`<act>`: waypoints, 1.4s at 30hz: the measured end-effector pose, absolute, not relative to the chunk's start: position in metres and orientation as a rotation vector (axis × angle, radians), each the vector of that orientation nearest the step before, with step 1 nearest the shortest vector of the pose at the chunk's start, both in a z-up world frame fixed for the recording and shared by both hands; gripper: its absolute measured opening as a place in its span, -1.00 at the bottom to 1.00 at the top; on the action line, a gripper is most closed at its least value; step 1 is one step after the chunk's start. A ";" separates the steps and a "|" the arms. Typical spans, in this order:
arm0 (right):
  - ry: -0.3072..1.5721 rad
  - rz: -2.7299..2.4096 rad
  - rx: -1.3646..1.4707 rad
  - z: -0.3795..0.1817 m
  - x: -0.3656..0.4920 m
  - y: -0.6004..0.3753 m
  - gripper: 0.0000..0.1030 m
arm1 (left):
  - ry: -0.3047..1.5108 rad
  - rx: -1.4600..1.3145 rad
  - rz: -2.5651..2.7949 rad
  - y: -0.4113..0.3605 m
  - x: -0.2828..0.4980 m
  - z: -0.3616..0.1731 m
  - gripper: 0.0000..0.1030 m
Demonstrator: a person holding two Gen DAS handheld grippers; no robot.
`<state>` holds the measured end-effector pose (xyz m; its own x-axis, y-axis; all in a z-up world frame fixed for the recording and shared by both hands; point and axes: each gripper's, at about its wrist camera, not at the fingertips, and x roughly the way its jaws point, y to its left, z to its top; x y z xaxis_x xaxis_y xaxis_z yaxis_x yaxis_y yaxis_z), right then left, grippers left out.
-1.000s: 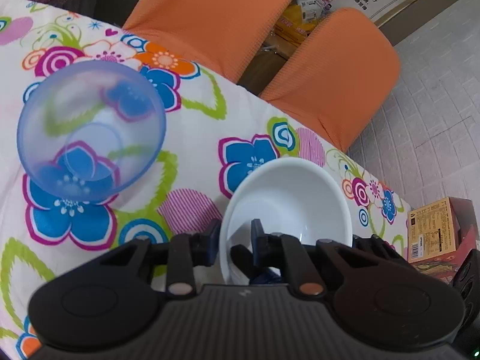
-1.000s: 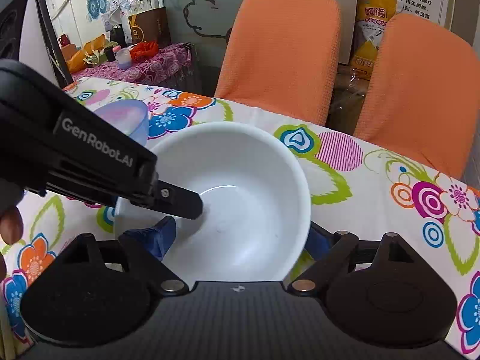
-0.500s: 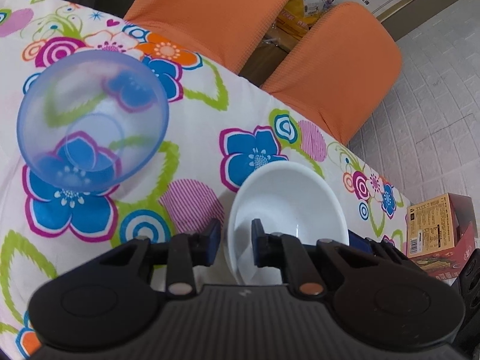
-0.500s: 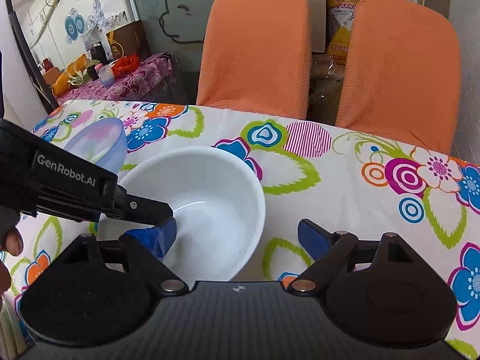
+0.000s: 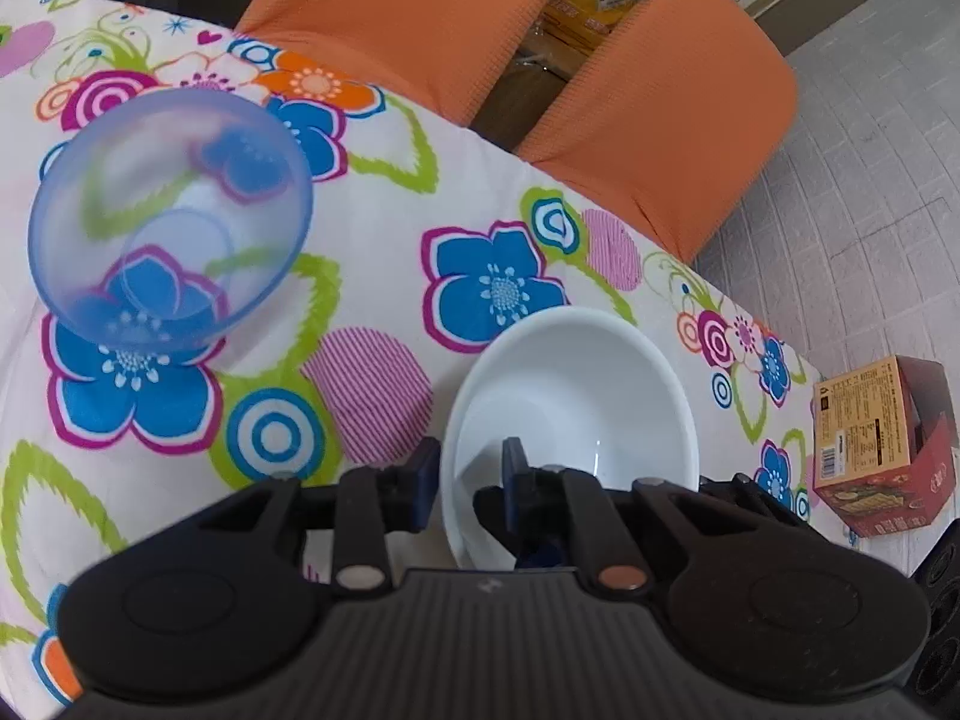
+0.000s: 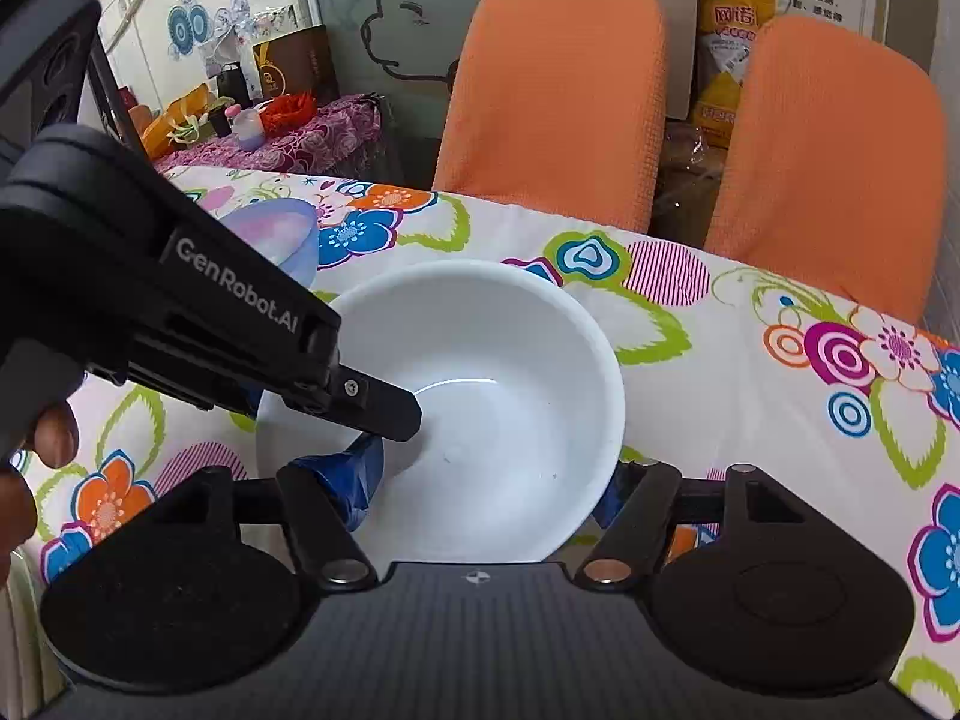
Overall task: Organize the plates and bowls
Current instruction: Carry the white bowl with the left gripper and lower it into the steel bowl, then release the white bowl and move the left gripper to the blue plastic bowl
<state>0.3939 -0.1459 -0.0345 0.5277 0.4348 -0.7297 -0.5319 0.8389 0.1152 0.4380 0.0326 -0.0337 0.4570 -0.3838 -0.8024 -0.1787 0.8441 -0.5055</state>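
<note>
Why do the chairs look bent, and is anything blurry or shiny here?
Both views bend straight lines, a fisheye effect: the orange chairs bulge. In the left wrist view the see-through blue bowl looks soft and smeared, and the white bowl carries a small bright glint; the right wrist view is mostly sharp.

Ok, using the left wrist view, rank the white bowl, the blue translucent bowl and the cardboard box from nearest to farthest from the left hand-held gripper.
1. White bowl: its rim sits between the fingers of the left hand-held gripper.
2. Blue translucent bowl: up and to the left on the flowered tablecloth.
3. Cardboard box: far right, down on the floor past the table edge.
</note>
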 end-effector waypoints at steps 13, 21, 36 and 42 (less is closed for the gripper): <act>0.874 0.571 -0.059 0.004 0.318 -0.164 0.15 | 1.103 -0.648 -0.213 0.032 0.360 0.002 -0.84; 0.833 0.549 -0.110 0.027 0.227 -0.175 0.18 | 1.065 -0.605 -0.268 0.017 0.266 0.035 -0.85; 0.912 0.506 -0.027 -0.011 0.160 -0.214 0.16 | 1.156 -0.541 -0.336 -0.023 0.189 -0.007 -0.83; 0.864 0.493 0.024 -0.005 0.155 -0.229 0.16 | 1.119 -0.538 -0.346 -0.016 0.189 0.002 -0.14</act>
<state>0.1550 -0.2293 -0.0053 0.5444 0.4253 -0.7230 -0.4062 0.8878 0.2163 0.1888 -0.0156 0.0023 0.4036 -0.5196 -0.7531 -0.0038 0.8222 -0.5692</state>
